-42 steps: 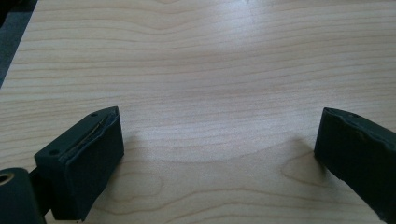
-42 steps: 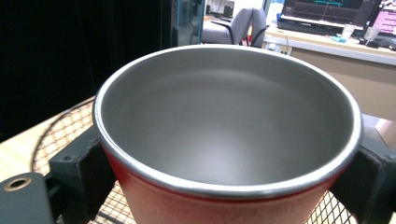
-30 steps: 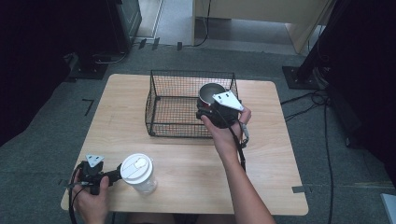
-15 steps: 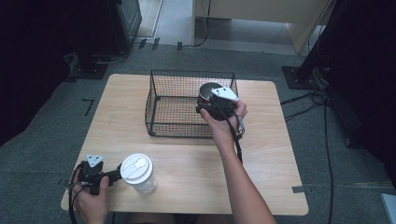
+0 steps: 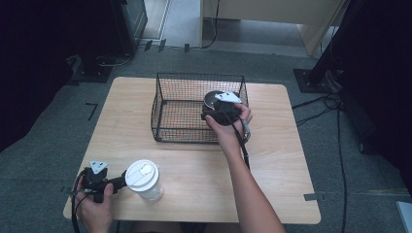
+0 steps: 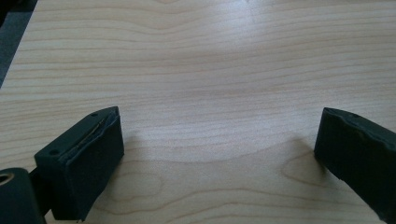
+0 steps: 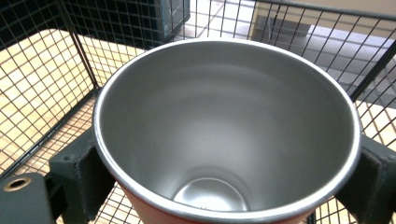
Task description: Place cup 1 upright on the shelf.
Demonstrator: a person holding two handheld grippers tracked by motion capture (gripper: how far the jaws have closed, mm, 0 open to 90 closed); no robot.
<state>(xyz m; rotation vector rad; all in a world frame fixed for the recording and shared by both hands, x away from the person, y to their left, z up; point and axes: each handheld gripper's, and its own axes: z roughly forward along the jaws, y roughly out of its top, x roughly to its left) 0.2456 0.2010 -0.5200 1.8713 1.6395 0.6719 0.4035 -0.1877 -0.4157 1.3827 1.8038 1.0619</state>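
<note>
The right gripper (image 5: 219,108) pinches a metal cup (image 7: 227,126) by its sides and holds it inside the wire basket (image 5: 165,109), at the right back corner. The step in hand seems to be placing it; next, the cup must reach the basket floor before the jaws release. The left gripper (image 6: 219,154) rests with jaws spread, holding nothing, just beside a lidded cup (image 5: 144,179).

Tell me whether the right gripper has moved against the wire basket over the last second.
Yes. The right gripper with its metal cup has dropped slightly, deeper into the wire basket, near its right wall.

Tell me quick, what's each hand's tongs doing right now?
Left tongs: open, holding nothing, over the table.
Right tongs: shut on the metal cup, inside the wire basket.
</note>
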